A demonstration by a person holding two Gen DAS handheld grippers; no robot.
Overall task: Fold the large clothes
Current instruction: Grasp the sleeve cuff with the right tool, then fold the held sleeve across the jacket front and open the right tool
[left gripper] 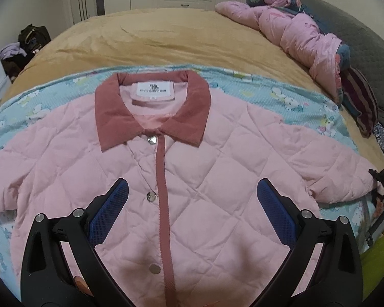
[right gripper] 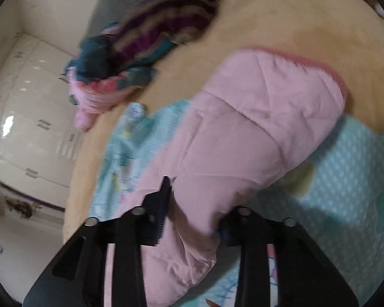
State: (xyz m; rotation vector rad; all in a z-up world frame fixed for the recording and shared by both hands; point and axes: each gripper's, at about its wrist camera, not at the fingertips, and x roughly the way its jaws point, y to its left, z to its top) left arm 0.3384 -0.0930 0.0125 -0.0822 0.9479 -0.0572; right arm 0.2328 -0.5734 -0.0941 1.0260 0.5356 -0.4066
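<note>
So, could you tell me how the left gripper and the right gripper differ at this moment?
The left gripper is open, hovering above the pink jacket's buttoned front; the right gripper is shut on the jacket's sleeve. The left view is sharp, the right one blurred. Both are black.

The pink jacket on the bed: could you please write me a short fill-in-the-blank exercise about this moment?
1. The jacket lies spread on a blue printed sheet with its front facing ____.
2. Its collar is a ____ pink than the body.
3. The right gripper is shut on the jacket's ____.
4. The left gripper hovers above the jacket with jaws ____.

Missing words: up; darker; sleeve; open
</note>
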